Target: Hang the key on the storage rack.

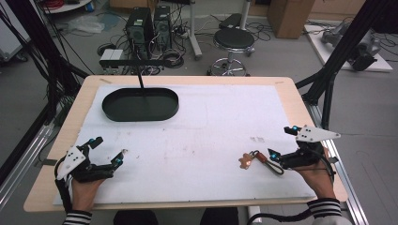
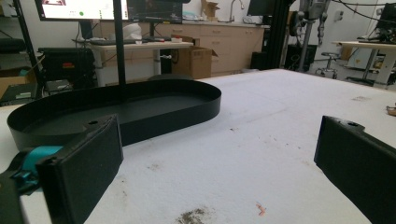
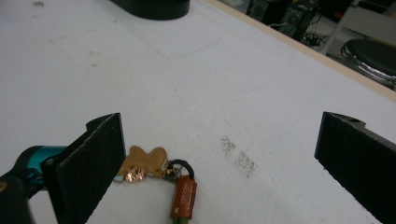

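Hovering low at the near right of the counter [image 1: 197,140], the right claw [image 1: 281,143] gapes wide, jaws well apart, gripping nothing. Just beside its near jaw lies the keychain [image 3: 159,175], flat on the white sheet with its brown charm and orange tag. Over at the near left, the left claw [image 1: 109,151] also hangs released, facing the black tray [image 2: 140,105].

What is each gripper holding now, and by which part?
Nothing. Both the left gripper and right gripper are open; the keychain lies free on the table.
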{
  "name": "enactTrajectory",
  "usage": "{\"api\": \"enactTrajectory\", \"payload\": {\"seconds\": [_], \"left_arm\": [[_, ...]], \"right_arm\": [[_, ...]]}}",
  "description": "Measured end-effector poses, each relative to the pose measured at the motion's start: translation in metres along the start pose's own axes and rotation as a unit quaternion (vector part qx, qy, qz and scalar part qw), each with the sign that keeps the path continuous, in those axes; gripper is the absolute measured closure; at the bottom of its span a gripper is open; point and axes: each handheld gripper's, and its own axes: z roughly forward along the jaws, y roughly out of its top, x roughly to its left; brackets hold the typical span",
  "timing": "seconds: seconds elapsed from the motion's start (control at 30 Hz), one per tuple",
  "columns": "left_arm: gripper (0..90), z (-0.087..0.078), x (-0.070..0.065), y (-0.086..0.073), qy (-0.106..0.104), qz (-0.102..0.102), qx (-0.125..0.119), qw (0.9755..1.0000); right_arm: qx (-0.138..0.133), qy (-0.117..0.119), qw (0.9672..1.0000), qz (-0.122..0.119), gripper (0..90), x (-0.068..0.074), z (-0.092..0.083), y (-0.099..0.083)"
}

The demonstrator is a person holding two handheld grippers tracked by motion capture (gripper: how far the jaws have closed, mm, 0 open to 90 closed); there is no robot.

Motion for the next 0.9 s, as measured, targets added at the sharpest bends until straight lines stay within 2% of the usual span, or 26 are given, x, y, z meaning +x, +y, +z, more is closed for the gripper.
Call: {"api": "enactTrajectory", "payload": {"seconds": [0.07, 0.1, 0.13, 0.17, 0.27, 0.3, 0.33, 0.4, 0.57, 0.63, 0.67, 0.7, 0.77, 0.8, 0.83, 0.9], "left_arm": [[1.7, 0.0, 0.0, 0.0, 0.0, 0.0, 0.001, 1.0], [1.7, 0.0, 0.0, 0.0, 0.001, -0.002, 0.0, 1.0], [1.7, 0.0, 0.0, 0.0, 0.0, -0.002, 0.0, 1.0], [1.7, 0.0, 0.0, 0.0, 0.0, -0.002, 0.0, 1.0], [1.7, 0.0, 0.0, 0.0, 0.001, -0.001, 0.0, 1.0], [1.7, 0.0, 0.0, 0.0, 0.001, -0.001, 0.0, 1.0], [1.7, 0.0, 0.0, 0.0, 0.001, -0.001, 0.0, 1.0], [1.7, 0.0, 0.0, 0.0, 0.001, -0.001, 0.0, 1.0], [1.7, 0.0, 0.0, 0.0, 0.0, 0.0, -0.001, 1.0], [1.7, 0.0, 0.0, 0.0, 0.0, 0.0, 0.0, 1.0], [1.7, 0.0, 0.0, 0.0, 0.001, -0.001, -0.001, 1.0], [1.7, 0.0, 0.0, 0.0, 0.001, -0.001, -0.001, 1.0], [1.7, 0.0, 0.0, 0.0, 0.0, 0.0, -0.001, 1.0], [1.7, 0.0, 0.0, 0.0, 0.0, 0.0, -0.001, 1.0], [1.7, 0.0, 0.0, 0.0, 0.0, 0.0, -0.001, 1.0], [1.7, 0.0, 0.0, 0.0, 0.0, 0.001, -0.001, 1.0]], "right_arm": [[0.006, 0.009, 0.9999, 0.003, 2.1, 0.0, 0.001, 0.0], [0.022, 0.018, 0.9996, 0.002, 3.8, -0.001, 0.001, 0.0], [0.022, 0.018, 0.9996, 0.002, 3.8, -0.001, 0.001, 0.0], [0.037, 0.026, 0.999, -0.002, 3.8, -0.001, 0.003, -0.001], [0.061, 0.03, 0.9977, -0.007, 3.8, -0.002, 0.005, -0.002], [0.087, 0.028, 0.9958, -0.013, 3.8, -0.001, 0.006, -0.003], [0.087, 0.028, 0.9958, -0.013, 3.8, -0.001, 0.006, -0.003], [0.113, 0.034, 0.9929, -0.015, 3.8, -0.002, 0.009, -0.007], [0.137, 0.042, 0.9896, -0.013, 3.8, -0.003, 0.01, -0.012], [0.154, 0.048, 0.9868, -0.016, 3.9, -0.005, 0.012, -0.016], [0.154, 0.048, 0.9868, -0.016, 3.9, -0.005, 0.012, -0.016], [0.164, 0.053, 0.9849, -0.015, 3.8, -0.006, 0.014, -0.018], [0.169, 0.054, 0.9841, -0.014, 3.8, -0.006, 0.014, -0.018], [0.178, 0.057, 0.9823, -0.016, 3.8, -0.007, 0.016, -0.02], [0.178, 0.057, 0.9823, -0.016, 3.8, -0.007, 0.016, -0.02], [0.19, 0.064, 0.9795, -0.017, 3.9, -0.008, 0.018, -0.021]]}}
